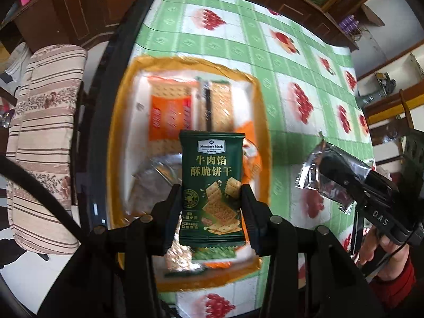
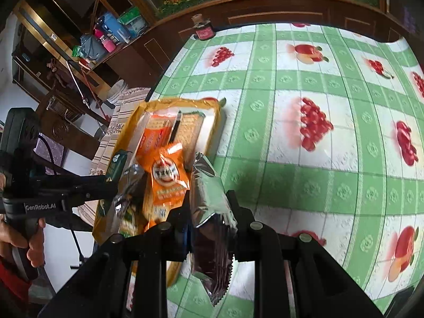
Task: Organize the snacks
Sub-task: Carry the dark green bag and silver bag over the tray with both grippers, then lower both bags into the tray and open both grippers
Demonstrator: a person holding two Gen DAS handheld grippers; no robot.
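My left gripper (image 1: 212, 193) is shut on a dark green Member's Mark cracker packet (image 1: 212, 175), held upright above a gold-rimmed white tray (image 1: 119, 122). The tray holds orange and green cracker packets (image 1: 169, 111) and a silver one. My right gripper (image 2: 209, 198) is shut on a silver foil snack packet (image 2: 209, 201), held just right of the tray (image 2: 214, 122). It also shows in the left wrist view (image 1: 315, 164) with the foil packet (image 1: 331, 188). The left gripper (image 2: 111, 182) shows in the right wrist view with the green packet (image 2: 116, 164).
The table carries a green checked fruit-print cloth (image 2: 304, 159). A small dark jar (image 2: 204, 30) stands at the far table edge. A striped cushioned chair (image 1: 45, 132) is left of the table. Wooden cabinets line the back wall.
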